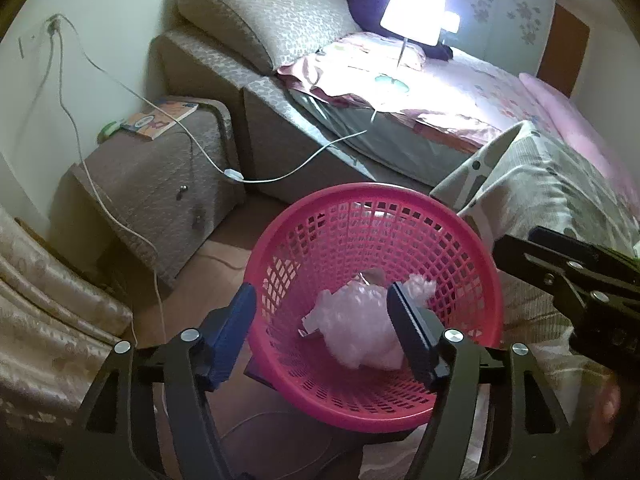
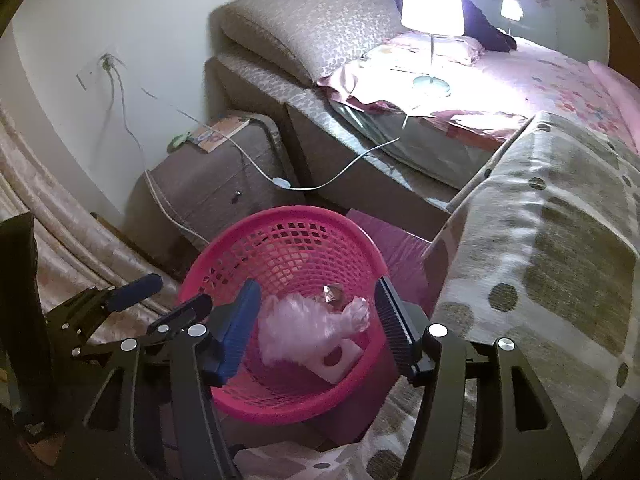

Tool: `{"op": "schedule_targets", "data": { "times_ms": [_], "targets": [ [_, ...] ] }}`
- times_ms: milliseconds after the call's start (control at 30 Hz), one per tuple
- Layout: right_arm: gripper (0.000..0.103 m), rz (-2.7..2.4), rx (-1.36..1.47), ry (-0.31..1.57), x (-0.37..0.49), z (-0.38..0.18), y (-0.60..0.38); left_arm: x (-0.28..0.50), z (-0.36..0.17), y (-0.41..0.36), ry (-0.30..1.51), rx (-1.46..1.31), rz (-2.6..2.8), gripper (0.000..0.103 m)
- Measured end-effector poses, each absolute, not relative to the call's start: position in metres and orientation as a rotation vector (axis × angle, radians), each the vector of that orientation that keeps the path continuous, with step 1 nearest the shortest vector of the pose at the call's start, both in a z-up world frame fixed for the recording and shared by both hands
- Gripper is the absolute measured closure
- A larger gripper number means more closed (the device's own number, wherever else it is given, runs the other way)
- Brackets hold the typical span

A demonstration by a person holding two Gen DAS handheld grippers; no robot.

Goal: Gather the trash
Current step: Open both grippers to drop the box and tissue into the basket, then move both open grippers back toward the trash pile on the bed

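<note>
the bed (image 1: pixel 460 92) with its pink floral sheet takes up the far side of the room, a lit table lamp (image 1: pixel 414 10) standing right on it and its cord trailing down toward the brown nightstand (image 1: pixel 160 176). closer in, a patterned blanket (image 2: pixel 552 248) hangs to the right. between all that sits the pink mesh wastebasket (image 1: pixel 472 280) on the floor, tipped toward the cameras.

inside the wastebasket is the trash: a crumpled wad of clear plastic wrap (image 1: pixel 356 328), a small shiny scrap (image 2: pixel 331 294) and what looks like a pale foam or cardboard piece (image 2: pixel 338 358) under it. all of it lies loose in the bottom.

the left gripper (image 1: pixel 322 330) hovers over the rim with its jaws spread and nothing between the pads. the right gripper (image 2: pixel 318 326) is the same, jaws apart and empty, the trash seen in the gap but lower down in the bin.

so this reads as the drop-off step being done. next move would likely be pulling both grippers back from the basket and looking round the floor and bed for more rubbish, none of which is obvious here.
</note>
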State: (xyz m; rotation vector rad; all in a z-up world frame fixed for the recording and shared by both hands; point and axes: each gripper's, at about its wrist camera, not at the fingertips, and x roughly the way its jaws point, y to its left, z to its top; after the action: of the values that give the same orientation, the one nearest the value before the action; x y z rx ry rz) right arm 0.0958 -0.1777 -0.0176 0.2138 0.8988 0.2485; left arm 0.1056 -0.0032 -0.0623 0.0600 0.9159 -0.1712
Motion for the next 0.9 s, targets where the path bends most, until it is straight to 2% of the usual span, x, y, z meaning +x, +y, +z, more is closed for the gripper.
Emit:
{"op": "schedule_targets", "data": {
  "times_ms": [467,900],
  "targets": [
    [0.03,0.197,0.244,0.83,0.049,-0.007,-0.208,0.093,-0.048,-0.011,0.842,0.053,-0.193,0.03],
    [0.025,0.021,0.257,0.747,-0.04,0.005,-0.281,0.052,-0.034,-0.073,0.774,0.162,-0.372,0.029]
  ]
}}
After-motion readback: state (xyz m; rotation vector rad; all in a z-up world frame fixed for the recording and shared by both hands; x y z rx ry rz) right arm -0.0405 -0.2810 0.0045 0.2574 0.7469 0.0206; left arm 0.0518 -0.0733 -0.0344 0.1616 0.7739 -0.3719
